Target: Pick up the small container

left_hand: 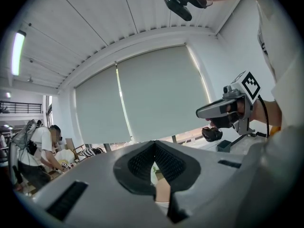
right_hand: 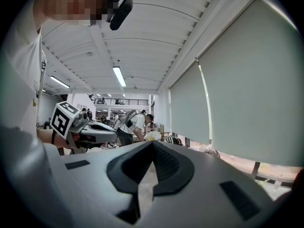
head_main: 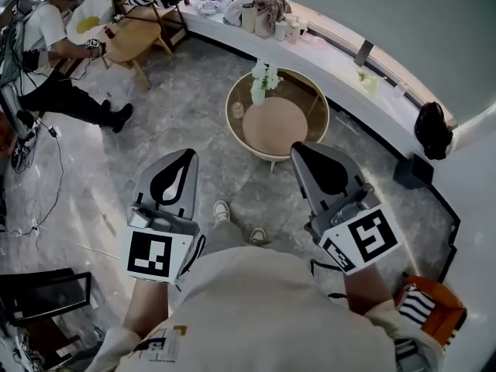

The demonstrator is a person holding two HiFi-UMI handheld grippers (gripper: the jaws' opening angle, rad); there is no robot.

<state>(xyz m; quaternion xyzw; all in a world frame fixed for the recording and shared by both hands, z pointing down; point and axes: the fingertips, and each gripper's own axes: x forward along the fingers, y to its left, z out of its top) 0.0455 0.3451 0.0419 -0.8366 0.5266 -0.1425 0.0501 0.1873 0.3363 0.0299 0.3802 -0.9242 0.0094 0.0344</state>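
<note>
A round wooden table (head_main: 277,126) stands on the grey floor ahead of me. On its rim, at the left, sits a small pale container (head_main: 238,110), next to a vase of white flowers (head_main: 263,78). Both grippers are held up near my chest, well short of the table. My left gripper (head_main: 184,155) is shut with nothing in it, and its jaws (left_hand: 153,144) meet in the left gripper view. My right gripper (head_main: 304,147) is shut and empty too, with its jaws (right_hand: 152,144) pressed together. Each gripper shows in the other's view: the right gripper (left_hand: 223,112) and the left gripper (right_hand: 90,129).
A person (head_main: 54,45) bends over a wooden side table (head_main: 132,41) at the far left. A long white window ledge (head_main: 333,60) carries bags and cups. A black bag (head_main: 432,129) and an orange box (head_main: 438,310) are at the right. Cables (head_main: 35,169) trail at the left.
</note>
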